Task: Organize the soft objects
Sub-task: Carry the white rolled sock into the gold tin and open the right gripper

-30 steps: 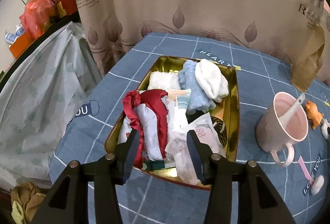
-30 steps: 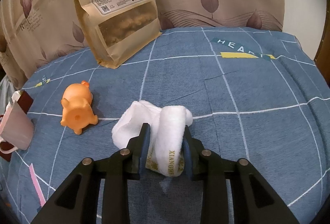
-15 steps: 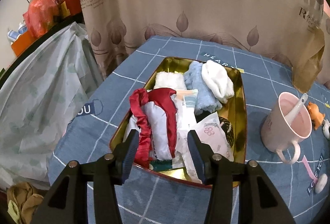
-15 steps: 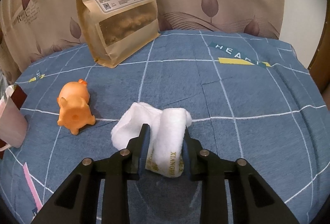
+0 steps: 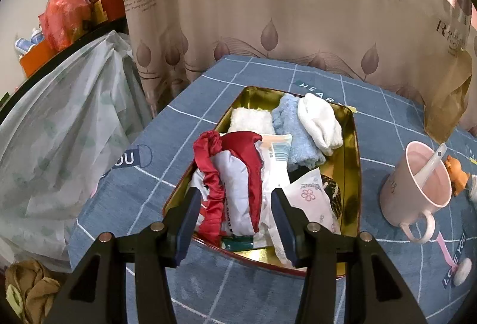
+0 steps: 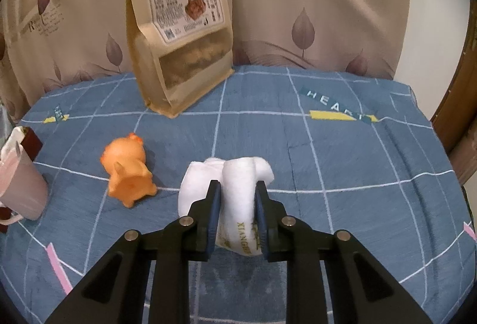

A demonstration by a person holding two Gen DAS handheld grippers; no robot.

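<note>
In the right wrist view my right gripper [image 6: 237, 194] is shut on a folded white towel [image 6: 238, 192] with gold lettering, held just over the blue checked tablecloth. In the left wrist view my left gripper [image 5: 235, 206] is open and empty above the near end of a gold tin tray [image 5: 351, 175]. The tray holds a red and white cloth [image 5: 235, 172], a white towel [image 5: 252, 119], a blue towel [image 5: 293, 133], a white sock bundle [image 5: 320, 122] and paper packets [image 5: 310, 195].
A pink mug [image 5: 417, 190] with a spoon stands right of the tray, also in the right wrist view [image 6: 21, 184]. An orange pig toy [image 6: 128, 169] lies left of the held towel. A tan snack bag [image 6: 179, 38] leans on the curtain. A plastic-covered heap [image 5: 59, 130] is left of the table.
My right gripper has lifted the white towel slightly and pulled back. My left gripper has risen and drawn back a little over the tray, staying open.
</note>
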